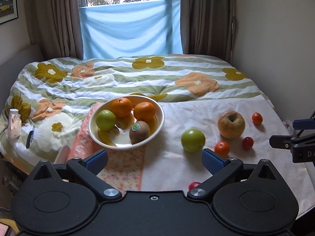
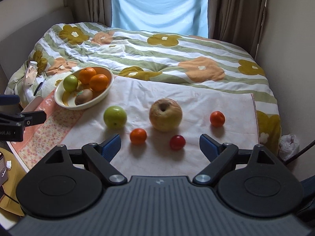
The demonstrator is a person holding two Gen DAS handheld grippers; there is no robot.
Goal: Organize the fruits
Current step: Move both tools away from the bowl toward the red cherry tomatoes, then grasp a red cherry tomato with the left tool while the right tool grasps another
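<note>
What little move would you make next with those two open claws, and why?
Probably ease the right gripper forward onto the small red round fruit. Its jaws stand open and empty, the fruit lies loose on the white cloth just ahead, and the cream oval bowl still has room.

Left hand-held gripper (image 1: 154,160) and right hand-held gripper (image 2: 159,144) both gape wide, holding nothing.

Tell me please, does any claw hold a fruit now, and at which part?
Nothing is held. The left claw and the right claw are both open and empty, above the towel, touching no fruit.
</note>
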